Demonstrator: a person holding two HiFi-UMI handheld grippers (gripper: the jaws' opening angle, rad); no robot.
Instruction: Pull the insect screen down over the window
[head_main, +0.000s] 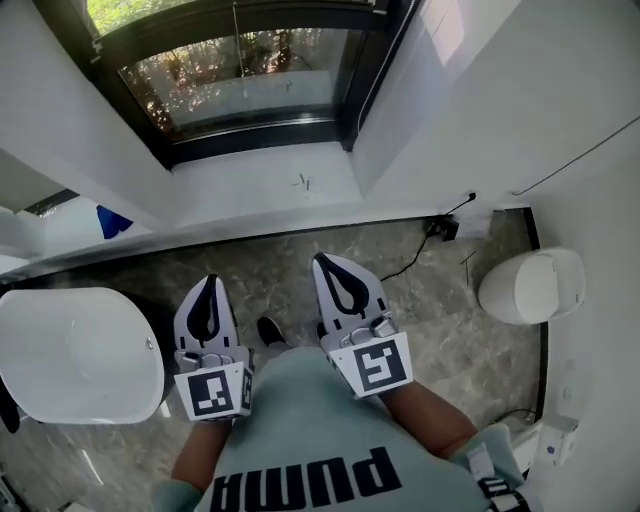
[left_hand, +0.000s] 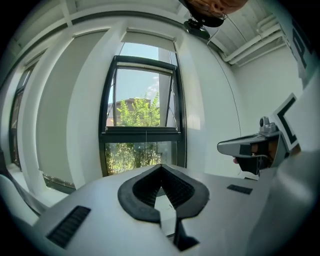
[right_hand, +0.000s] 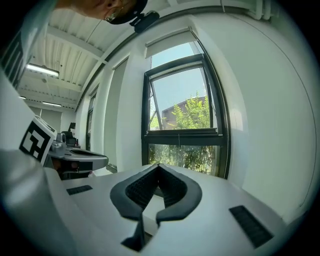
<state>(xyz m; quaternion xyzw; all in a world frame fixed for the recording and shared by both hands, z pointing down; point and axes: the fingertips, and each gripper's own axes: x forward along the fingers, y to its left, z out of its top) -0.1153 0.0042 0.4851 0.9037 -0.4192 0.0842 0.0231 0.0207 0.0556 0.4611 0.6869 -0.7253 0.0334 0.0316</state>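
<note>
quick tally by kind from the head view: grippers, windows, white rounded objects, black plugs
grippers: 2 (left gripper, right gripper)
window: 1
white rounded objects: 2
black plug: 1
total: 6

Person: pale grey-green tee (head_main: 300, 420), black block lettering across chest, short sleeves. Left gripper (head_main: 211, 282) & right gripper (head_main: 324, 262): white-grey shells, black ribbed teardrop-shaped pads at front, black slot vents on top. Marker cube (head_main: 212, 392) at rear of each, black-on-white square pattern.
</note>
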